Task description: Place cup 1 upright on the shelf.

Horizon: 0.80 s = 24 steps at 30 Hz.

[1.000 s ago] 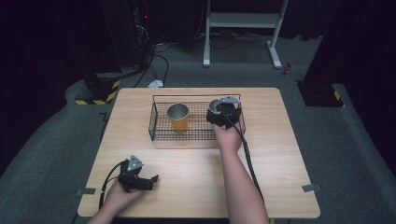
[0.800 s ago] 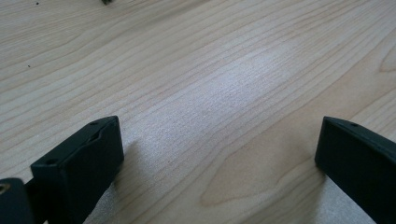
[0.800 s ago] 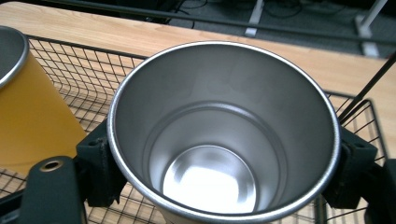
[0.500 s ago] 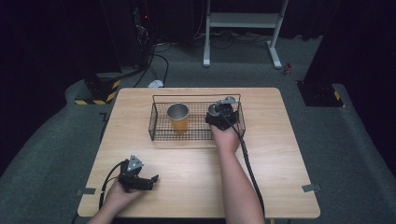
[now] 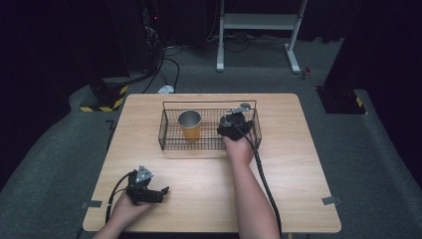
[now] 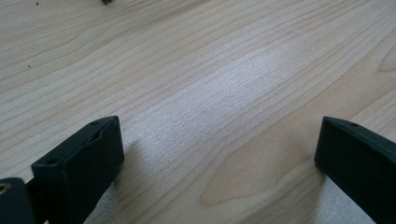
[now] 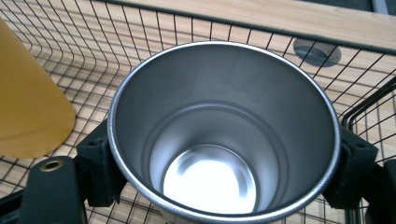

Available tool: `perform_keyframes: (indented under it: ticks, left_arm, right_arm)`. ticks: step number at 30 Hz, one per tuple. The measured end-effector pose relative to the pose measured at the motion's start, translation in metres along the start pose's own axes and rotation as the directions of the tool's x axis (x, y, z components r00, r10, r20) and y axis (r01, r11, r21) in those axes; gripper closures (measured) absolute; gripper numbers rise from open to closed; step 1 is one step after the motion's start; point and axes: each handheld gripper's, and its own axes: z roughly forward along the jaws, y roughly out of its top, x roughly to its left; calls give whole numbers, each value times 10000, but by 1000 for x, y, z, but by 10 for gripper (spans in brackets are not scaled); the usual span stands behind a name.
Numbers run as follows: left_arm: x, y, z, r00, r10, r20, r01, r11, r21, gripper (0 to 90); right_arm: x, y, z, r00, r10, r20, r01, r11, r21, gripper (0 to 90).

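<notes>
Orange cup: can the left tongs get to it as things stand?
Probably yes. The left tongs sit open on the table's near edge; bare wood lies between them and the basket. The orange cup stands upright, open from above; the right tongs work beside it.

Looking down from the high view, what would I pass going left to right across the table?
Left gripper resting on the bare table → wire basket → orange cup standing inside it → right gripper, in the basket's right end, jaws clamped on a steel cup.
</notes>
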Motion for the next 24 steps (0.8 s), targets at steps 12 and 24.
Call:
perform_keyframes:
  ticks: [12,24]
  left_arm:
    - [0,0,0,10000,-2,1,2,10000,2,17]
    - [1,1,0,10000,80,27,-80,10000,21,18]
  right_arm:
    - [0,0,2,10000,32,-91,-30,9997,226,181]
    - [-4,0,-1,10000,2,76,-4,9998,218,88]
